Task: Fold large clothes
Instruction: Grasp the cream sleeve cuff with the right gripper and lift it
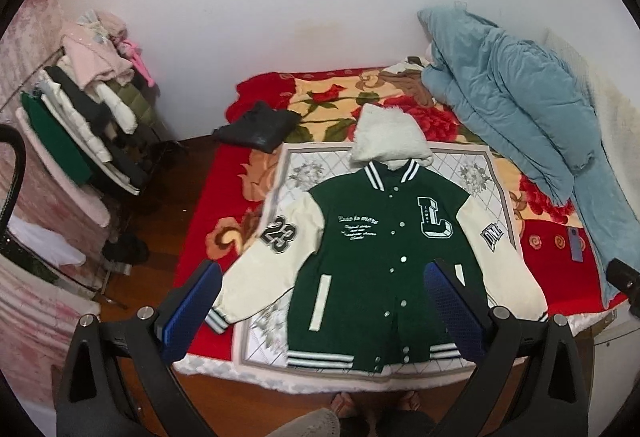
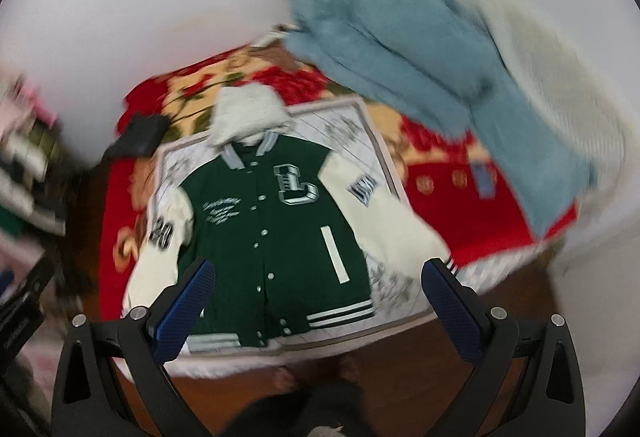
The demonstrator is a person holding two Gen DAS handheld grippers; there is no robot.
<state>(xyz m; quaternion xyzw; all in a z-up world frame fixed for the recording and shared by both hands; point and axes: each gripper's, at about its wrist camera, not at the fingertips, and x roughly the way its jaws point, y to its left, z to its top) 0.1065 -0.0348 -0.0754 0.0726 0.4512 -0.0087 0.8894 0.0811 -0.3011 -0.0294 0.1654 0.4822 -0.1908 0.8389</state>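
A dark green varsity jacket (image 1: pixel 360 257) (image 2: pixel 272 213) with cream sleeves and a white fluffy hood (image 1: pixel 388 137) lies flat, front up and snapped closed, on a pale quilted mat (image 1: pixel 472 165) on the bed. Both sleeves are spread out to the sides. My left gripper (image 1: pixel 322 273) hangs open above the jacket's lower half, with nothing between its blue pads. In the blurred right wrist view, my right gripper (image 2: pixel 319 269) also stands open over the jacket's hem, holding nothing and clear of the cloth.
A red floral blanket (image 1: pixel 224 205) covers the bed. A blue quilt (image 1: pixel 512 97) is heaped at the back right, and a black garment (image 1: pixel 256 125) lies at the back left. A rack of clothes (image 1: pixel 88 109) stands left. A person's feet (image 1: pixel 344 403) are on the wooden floor.
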